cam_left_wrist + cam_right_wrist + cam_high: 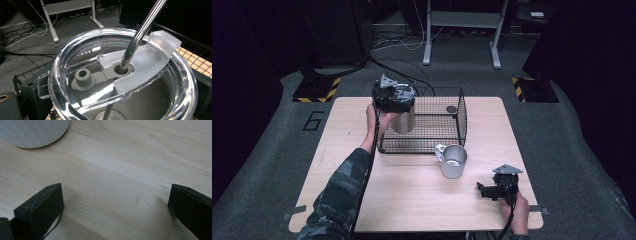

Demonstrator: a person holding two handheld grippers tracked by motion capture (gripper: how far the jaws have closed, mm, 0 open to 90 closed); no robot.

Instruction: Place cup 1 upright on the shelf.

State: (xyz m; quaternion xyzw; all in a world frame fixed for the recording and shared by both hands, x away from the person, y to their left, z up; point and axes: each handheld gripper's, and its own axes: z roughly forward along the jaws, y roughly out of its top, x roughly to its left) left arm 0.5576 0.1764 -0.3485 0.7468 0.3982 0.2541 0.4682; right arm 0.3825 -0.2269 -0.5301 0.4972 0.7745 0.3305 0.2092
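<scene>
Over the wire basket's (459,117) near-left corner, the left gripper (393,96) sits on top of a steel tumbler (403,120); whether its jaws are clamped cannot be told. Tumbler upright, long axis vertical, base inside the basket near the left wall. Clear lid (75,65) on, metal straw (140,32) slanting up through its hole. Basket walls close on left and front; open room to the right. Right gripper (486,190) rests low on the table (412,200), jaws spread, empty. Steel mug (454,161) stands between it and the basket, well apart.
</scene>
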